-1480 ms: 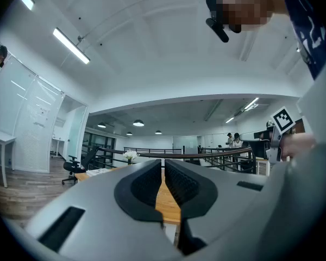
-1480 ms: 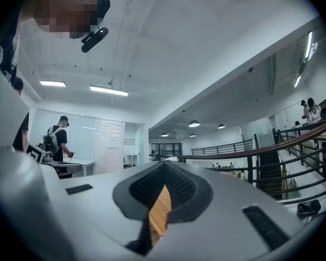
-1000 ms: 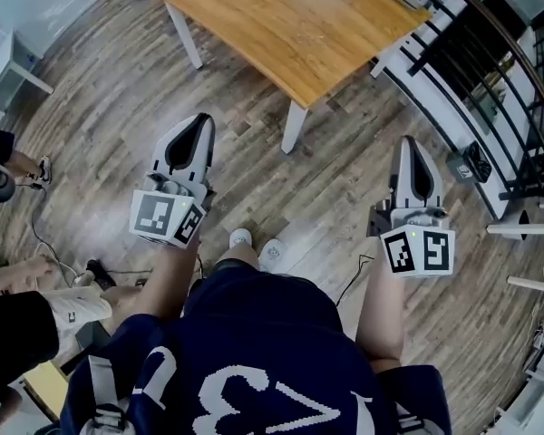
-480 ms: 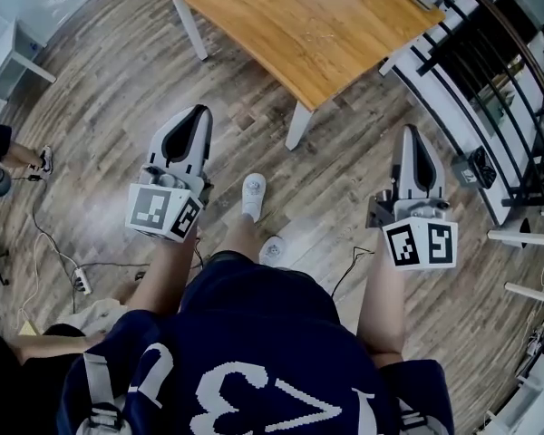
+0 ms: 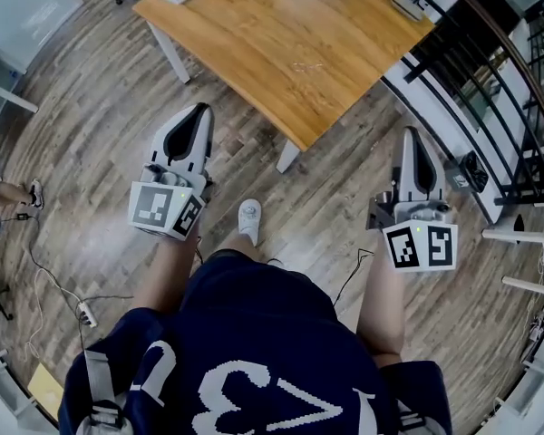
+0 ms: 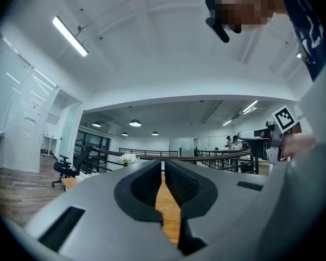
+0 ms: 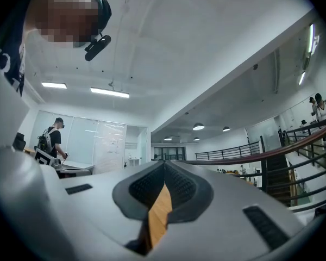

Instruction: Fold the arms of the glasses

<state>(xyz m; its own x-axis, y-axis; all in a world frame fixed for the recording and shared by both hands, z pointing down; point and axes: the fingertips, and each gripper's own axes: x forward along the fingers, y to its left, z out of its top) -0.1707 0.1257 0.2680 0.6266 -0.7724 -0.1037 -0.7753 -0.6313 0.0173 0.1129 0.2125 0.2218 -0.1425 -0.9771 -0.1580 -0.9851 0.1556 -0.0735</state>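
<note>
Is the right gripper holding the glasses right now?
No, the right gripper is empty: its jaws are closed together with nothing between them.

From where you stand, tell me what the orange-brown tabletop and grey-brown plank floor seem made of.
Orange-brown tabletop: looks like wood or wood veneer, smooth with a soft sheen; grain lines show. Grey-brown plank floor: likely wood-look laminate or vinyl, matte; streaked, staggered boards.

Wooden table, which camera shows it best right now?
The head view: the wooden table shows from above, nearly whole, top and white legs. The left gripper view gives only a narrow strip of its top between the jaws, and the right gripper view shows a similar sliver.
</note>
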